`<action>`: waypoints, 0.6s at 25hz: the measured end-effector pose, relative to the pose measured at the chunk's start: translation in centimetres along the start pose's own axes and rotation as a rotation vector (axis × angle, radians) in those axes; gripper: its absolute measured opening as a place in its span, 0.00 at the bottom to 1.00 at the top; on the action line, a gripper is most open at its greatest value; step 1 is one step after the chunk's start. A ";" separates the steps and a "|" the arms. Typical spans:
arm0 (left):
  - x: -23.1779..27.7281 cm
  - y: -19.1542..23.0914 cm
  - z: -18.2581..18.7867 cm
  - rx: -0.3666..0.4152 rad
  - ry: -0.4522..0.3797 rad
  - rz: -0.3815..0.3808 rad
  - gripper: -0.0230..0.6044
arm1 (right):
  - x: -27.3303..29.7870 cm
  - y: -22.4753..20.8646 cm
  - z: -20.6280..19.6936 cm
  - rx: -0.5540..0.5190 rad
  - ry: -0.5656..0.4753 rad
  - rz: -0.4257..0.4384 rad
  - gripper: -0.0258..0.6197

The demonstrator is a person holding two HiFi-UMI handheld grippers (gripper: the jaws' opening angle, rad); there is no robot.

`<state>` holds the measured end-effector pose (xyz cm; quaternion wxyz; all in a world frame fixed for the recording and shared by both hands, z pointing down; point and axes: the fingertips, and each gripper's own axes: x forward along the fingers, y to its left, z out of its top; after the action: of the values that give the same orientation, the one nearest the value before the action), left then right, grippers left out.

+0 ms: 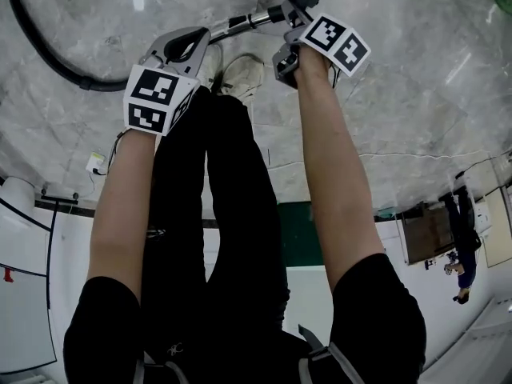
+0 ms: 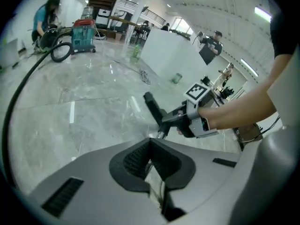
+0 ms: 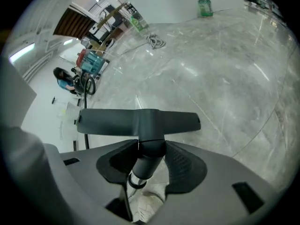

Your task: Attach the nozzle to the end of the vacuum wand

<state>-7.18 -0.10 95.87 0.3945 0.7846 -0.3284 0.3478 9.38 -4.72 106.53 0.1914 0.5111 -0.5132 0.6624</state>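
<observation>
In the head view the silver vacuum wand (image 1: 240, 22) runs across the top, between my two grippers. My left gripper (image 1: 204, 38) is shut on its left part; in the left gripper view the thin metal tube (image 2: 161, 134) runs out from between the closed pads of that gripper (image 2: 150, 161). The dark T-shaped nozzle (image 3: 138, 122) sits just past my right gripper (image 3: 147, 156), which is shut on the nozzle's round neck. A metal ring shows under the neck. The left gripper view also shows the nozzle (image 2: 151, 104) and the right gripper (image 2: 185, 121).
A black hose (image 1: 48, 54) curves over the marble floor at the upper left. The person's shoes (image 1: 240, 74) stand right under the wand. Far off are a teal vacuum unit (image 2: 84, 34), a crouching person (image 2: 44, 20), a green bottle (image 3: 205, 7) and a cable coil (image 3: 157, 42).
</observation>
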 end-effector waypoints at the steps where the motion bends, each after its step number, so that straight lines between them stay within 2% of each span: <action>1: -0.3 0.3 0.6 -0.001 -0.017 -0.010 0.05 | 0.9 0.5 0.1 -0.006 0.013 0.002 0.35; 6: -0.3 2.1 0.2 0.051 0.000 -0.018 0.05 | 5.7 0.3 -0.2 0.008 0.057 -0.047 0.35; 8: 0.2 2.9 -0.2 0.021 -0.008 -0.029 0.05 | 7.2 -0.5 -0.1 0.010 0.059 -0.074 0.35; 11: 0.0 3.6 -0.1 -0.087 -0.064 -0.076 0.05 | 7.5 -0.8 -0.1 -0.013 0.020 -0.077 0.35; 12: -0.1 4.0 -0.3 -0.104 -0.069 -0.071 0.05 | 7.4 -0.8 -0.1 -0.035 0.000 -0.075 0.35; 14: -0.3 4.7 -0.5 -0.075 -0.053 -0.027 0.05 | 7.4 -0.8 -0.1 -0.086 -0.028 -0.092 0.37; 15: -0.4 4.7 -0.6 -0.044 -0.041 -0.004 0.05 | 7.3 -0.7 -0.4 -0.093 -0.024 -0.101 0.45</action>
<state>-11.31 -1.76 97.62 0.4057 0.7833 -0.3423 0.3236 6.78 -6.10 113.29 0.2422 0.5348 -0.5192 0.6211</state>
